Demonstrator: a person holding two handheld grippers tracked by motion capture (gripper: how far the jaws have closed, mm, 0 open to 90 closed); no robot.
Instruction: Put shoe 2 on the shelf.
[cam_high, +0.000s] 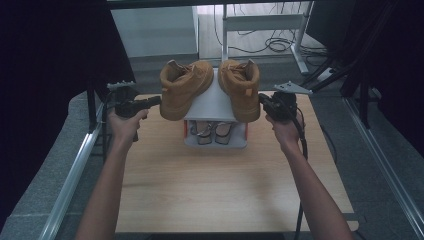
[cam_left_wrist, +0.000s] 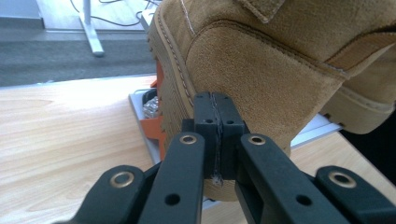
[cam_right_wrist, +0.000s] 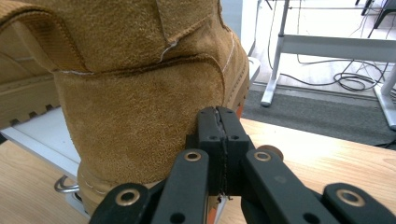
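Here, left hand-held gripper (cam_high: 159, 100) pressed shut against heel of left boot (cam_high: 182, 87); right hand-held gripper (cam_high: 261, 99) likewise closed, empty, touching right boot (cam_high: 241, 86) atop rack (cam_high: 212, 102).

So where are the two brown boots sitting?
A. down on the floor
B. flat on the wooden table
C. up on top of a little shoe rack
C: in the high view the left boot and the right boot rest on the grey top shelf of the small rack, which stands on the wooden table, with another pair of shoes on the shelf below them.
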